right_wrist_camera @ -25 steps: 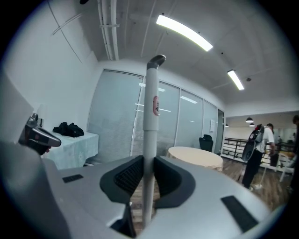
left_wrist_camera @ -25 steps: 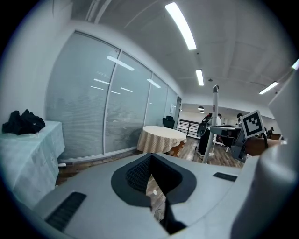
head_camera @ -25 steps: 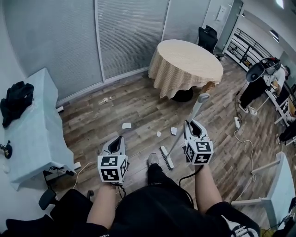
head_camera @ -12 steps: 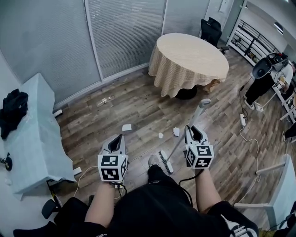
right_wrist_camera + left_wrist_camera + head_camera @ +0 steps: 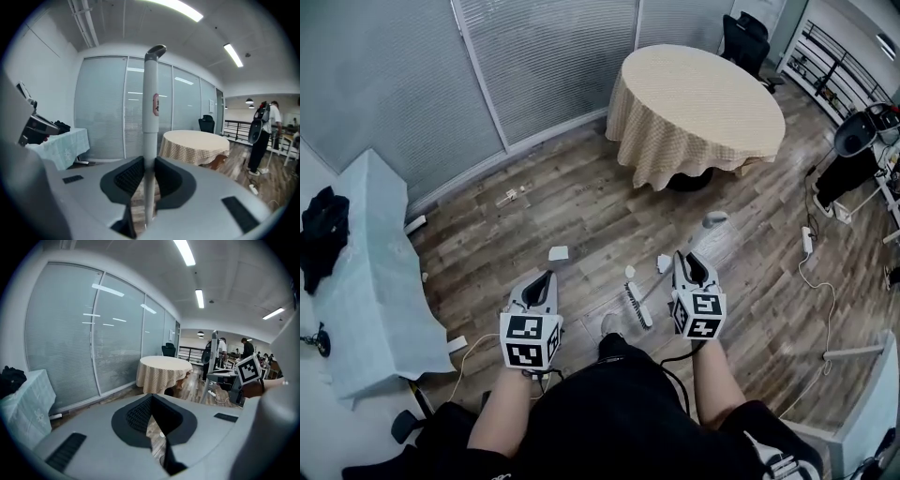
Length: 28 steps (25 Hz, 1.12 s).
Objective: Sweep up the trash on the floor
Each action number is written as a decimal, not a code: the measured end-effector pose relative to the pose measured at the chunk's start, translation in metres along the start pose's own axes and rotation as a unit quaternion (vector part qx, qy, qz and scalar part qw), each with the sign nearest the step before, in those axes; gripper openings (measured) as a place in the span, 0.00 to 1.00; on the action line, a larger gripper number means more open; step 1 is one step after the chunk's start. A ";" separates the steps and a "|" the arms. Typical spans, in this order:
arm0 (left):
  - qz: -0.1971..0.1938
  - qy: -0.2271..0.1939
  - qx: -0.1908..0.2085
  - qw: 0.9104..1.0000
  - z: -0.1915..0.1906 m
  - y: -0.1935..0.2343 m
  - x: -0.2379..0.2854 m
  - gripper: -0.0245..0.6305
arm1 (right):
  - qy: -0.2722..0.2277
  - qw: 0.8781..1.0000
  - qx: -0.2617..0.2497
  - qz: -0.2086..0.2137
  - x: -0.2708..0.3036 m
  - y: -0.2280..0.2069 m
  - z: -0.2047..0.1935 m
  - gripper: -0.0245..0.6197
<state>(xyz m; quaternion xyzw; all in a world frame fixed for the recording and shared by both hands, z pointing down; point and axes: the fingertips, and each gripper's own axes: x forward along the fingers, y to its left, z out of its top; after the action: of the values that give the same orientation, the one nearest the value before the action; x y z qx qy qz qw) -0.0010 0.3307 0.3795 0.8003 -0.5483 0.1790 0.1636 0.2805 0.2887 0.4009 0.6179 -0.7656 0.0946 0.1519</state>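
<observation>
A grey broom is in my right gripper [image 5: 689, 266], which is shut on its handle [image 5: 150, 108]. The brush head [image 5: 637, 307] rests on the wood floor just ahead of the person's shoe [image 5: 610, 324]. The handle's top [image 5: 713, 219] leans away to the right. White paper scraps lie just past the brush [image 5: 630, 272] [image 5: 664, 263], another further left [image 5: 558, 253], and small bits near the glass wall [image 5: 510, 198]. My left gripper [image 5: 538, 281] hovers left of the broom, shut and holding nothing [image 5: 152, 413].
A round table with a beige cloth [image 5: 703, 94] stands ahead to the right. A light blue covered table [image 5: 366, 253] with a black bag [image 5: 322, 225] is at the left. Cables and a power strip [image 5: 809, 242] lie on the floor at the right.
The brush head has slid a little forward toward the paper scraps and the handle leans lower. The left gripper has hardly moved.
</observation>
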 end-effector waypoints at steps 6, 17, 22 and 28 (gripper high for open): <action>0.004 0.020 -0.012 1.000 0.017 0.009 0.058 0.03 | 0.021 1.000 -0.007 -0.005 0.061 -0.028 -0.003 0.17; -0.022 0.058 0.011 0.998 0.034 -0.016 0.152 0.04 | 0.055 0.997 0.023 -0.046 0.115 -0.117 -0.024 0.17; -0.035 0.064 0.017 0.997 0.046 -0.023 0.187 0.03 | 0.066 0.993 0.037 -0.089 0.127 -0.166 -0.033 0.17; -0.067 0.076 0.036 0.994 0.049 -0.035 0.218 0.03 | 0.079 0.979 0.066 -0.179 0.129 -0.220 -0.052 0.17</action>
<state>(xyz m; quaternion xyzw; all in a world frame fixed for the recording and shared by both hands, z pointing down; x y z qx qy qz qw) 0.1105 0.1416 0.4359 0.8249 -0.4722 0.2480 0.1875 0.4761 0.1395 0.4858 0.7440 -0.6205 0.1649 0.1848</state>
